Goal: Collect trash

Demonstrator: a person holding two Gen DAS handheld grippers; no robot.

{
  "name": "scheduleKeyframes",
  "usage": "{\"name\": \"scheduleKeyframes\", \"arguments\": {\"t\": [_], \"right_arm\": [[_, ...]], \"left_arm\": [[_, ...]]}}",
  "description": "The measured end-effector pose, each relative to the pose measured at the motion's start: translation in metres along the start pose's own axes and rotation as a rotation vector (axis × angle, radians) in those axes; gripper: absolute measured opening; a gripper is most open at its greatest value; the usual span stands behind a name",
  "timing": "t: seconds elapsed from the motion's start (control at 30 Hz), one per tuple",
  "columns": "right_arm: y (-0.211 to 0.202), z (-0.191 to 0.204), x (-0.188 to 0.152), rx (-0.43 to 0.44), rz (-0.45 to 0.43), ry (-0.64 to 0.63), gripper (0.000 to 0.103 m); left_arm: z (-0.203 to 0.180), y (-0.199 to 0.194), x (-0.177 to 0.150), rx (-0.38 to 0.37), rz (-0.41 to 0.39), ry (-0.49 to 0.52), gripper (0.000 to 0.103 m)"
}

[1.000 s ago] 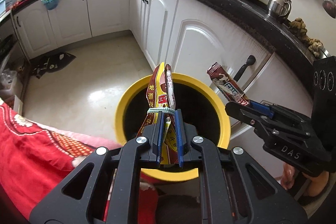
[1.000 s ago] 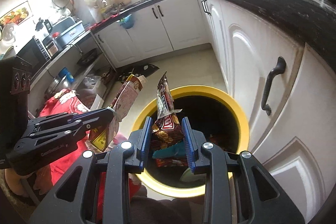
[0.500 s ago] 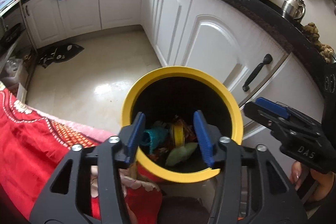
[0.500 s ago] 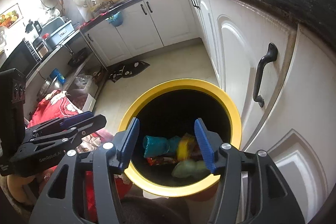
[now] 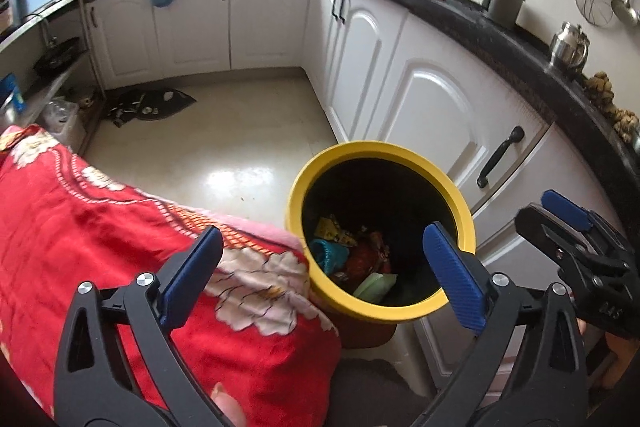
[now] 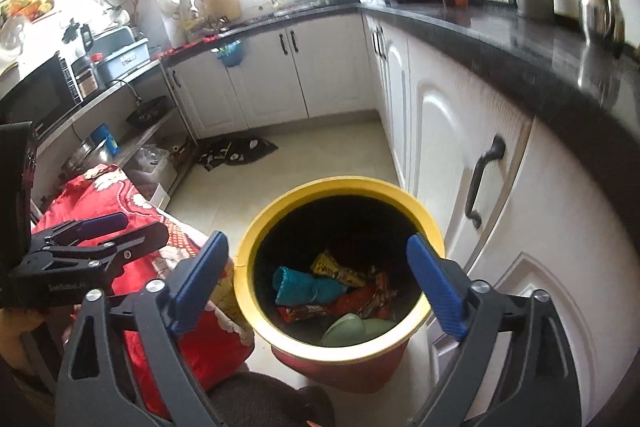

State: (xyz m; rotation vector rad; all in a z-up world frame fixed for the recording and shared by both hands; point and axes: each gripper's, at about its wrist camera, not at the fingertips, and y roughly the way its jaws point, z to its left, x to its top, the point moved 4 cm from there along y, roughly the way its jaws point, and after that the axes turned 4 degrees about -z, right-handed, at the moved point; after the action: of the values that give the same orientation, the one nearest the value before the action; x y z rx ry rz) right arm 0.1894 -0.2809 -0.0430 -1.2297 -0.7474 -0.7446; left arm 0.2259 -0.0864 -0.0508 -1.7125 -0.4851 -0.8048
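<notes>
A yellow-rimmed bin (image 5: pixel 380 147) stands on the floor beside the white cabinets. Inside it lie several wrappers (image 5: pixel 360 255) and a teal piece. My left gripper (image 5: pixel 322 247) hovers above the bin's left edge, half over the red cloth; its jaws are opening wide with nothing between them. In the right wrist view the bin (image 6: pixel 340 185) sits straight ahead, the wrappers (image 6: pixel 332 279) at its bottom. My right gripper (image 6: pixel 318 247) hangs over the bin's mouth with its jaws opening and nothing between them. Each gripper shows at the edge of the other's view: right gripper (image 5: pixel 548 215), left gripper (image 6: pixel 136 229).
A red floral cloth (image 5: pixel 120 227) covers a surface just left of the bin. White cabinet doors (image 5: pixel 432 107) with black handles (image 6: pixel 484 183) close off the right under a dark counter (image 6: pixel 540 63) bearing kettles and jars. A dark mat (image 5: pixel 152 105) lies on the pale floor beyond.
Both grippers were shut on snack wrappers above the bin. Both let go, and the wrappers now lie inside. The jaws have spread wide, and the left gripper has shifted left.
</notes>
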Motion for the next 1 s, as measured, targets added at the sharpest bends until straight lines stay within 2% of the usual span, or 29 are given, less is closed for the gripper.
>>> {"name": "scheduleKeyframes", "arguments": {"t": [0.1,0.47,0.63,1.0], "right_arm": [[-0.017,0.013,0.000,-0.011,-0.055,-0.040,0.096],[-0.056,0.051,-0.017,-0.009,-0.185,-0.125,0.097],[-0.067,0.058,-0.028,-0.007,-0.217,-0.130,0.097],[-0.103,0.075,-0.061,-0.030,-0.366,-0.165,0.097]], "left_arm": [[0.007,-0.019,-0.004,0.018,-0.035,-0.021,0.092],[0.028,-0.084,-0.030,0.092,-0.163,-0.093,0.092],[0.030,-0.102,-0.042,0.128,-0.206,-0.089,0.092],[0.022,-0.132,-0.075,0.202,-0.325,-0.025,0.092]]}}
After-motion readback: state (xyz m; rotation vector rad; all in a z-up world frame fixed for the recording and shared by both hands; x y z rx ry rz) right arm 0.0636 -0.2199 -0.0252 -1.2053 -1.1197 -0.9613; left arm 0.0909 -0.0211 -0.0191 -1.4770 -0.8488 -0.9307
